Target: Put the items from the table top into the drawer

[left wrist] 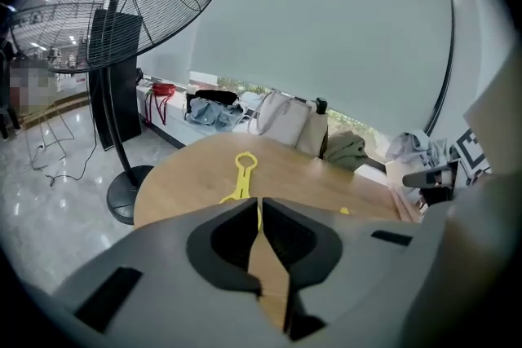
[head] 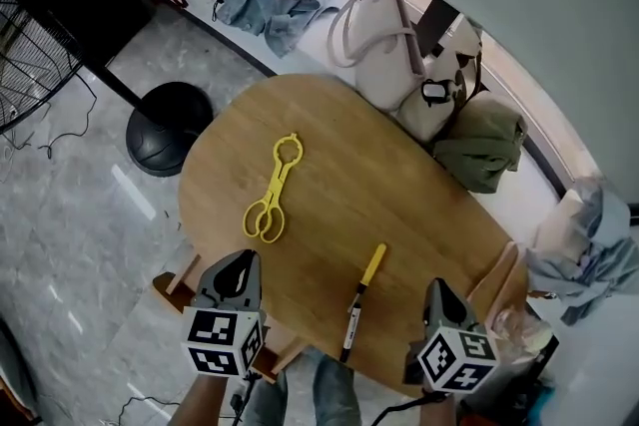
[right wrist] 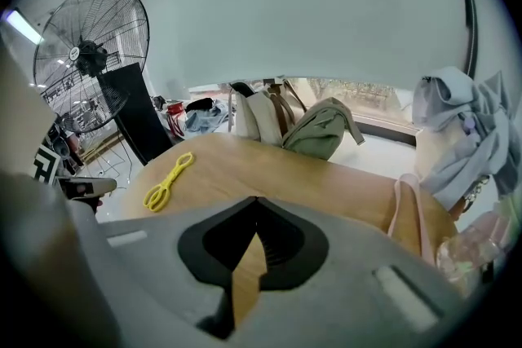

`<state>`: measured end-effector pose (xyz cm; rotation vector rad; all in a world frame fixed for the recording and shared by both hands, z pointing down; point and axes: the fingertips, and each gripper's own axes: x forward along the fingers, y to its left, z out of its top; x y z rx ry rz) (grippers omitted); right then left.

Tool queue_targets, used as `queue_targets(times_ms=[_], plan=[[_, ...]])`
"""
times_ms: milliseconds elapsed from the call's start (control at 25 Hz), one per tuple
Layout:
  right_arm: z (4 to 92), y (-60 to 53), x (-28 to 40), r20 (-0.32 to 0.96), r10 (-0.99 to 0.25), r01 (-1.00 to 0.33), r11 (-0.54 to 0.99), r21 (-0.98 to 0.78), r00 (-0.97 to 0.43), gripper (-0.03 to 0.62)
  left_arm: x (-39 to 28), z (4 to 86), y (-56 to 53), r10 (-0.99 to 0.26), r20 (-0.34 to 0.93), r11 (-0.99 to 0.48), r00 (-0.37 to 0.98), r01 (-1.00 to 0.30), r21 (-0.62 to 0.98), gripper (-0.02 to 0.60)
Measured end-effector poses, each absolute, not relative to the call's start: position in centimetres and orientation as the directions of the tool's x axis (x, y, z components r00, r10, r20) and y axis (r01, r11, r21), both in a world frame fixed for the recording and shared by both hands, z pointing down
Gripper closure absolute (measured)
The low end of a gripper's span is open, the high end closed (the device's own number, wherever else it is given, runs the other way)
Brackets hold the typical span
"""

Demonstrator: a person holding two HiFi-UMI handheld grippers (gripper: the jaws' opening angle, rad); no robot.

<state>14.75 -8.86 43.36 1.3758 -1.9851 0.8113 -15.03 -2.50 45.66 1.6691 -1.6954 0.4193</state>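
- Left gripper (head: 241, 261) and right gripper (head: 436, 290): jaws together and empty. Both hover at the near edge of the surface (head: 419, 205), probably staged for a first pick.
- Yellow tongs (head: 270, 190) lie flat ahead of the left gripper.
- Pen (head: 361, 299) lies between the two grippers.
- Drawer not in view; nothing stowed.

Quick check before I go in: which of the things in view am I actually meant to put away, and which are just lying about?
For the job:
- yellow plastic scissor-shaped clamp
- yellow-capped marker pen
Both lie on the oval wooden table. No drawer is in view.

Lying about:
- black pedestal fan
- white handbag
- olive green bag
- blue clothes
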Motion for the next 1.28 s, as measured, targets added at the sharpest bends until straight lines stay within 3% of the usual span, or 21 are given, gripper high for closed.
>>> queue_targets(times_ms=[40, 120, 800, 1280], plan=[[43.5, -9.0, 14.8, 0.752, -0.59, -0.949, 0.278, -0.152, -0.293, 0.589, -15.1, 45.8, -2.8, -0.729, 0.679, 0.108, 0.092, -0.963, 0.246, 0.578], [43.7, -9.2, 15.1, 0.755, -0.589, -0.951, 0.272, -0.149, -0.288, 0.589, -14.9, 46.2, -3.4, -0.714, 0.689, 0.091, 0.122, -0.96, 0.265, 0.422], [45.8, -13.1, 16.4, 0.771, -0.585, -0.964, 0.228, -0.139, -0.25, 0.589, -16.0, 49.8, -10.2, -0.603, 0.778, 0.05, 0.174, -0.966, 0.255, 0.385], [47.5, -14.8, 16.5, 0.795, -0.556, -0.966, 0.216, -0.141, -0.24, 0.589, -17.4, 52.9, -13.7, -0.539, 0.831, 0.043, 0.138, -0.981, 0.191, 0.385]])
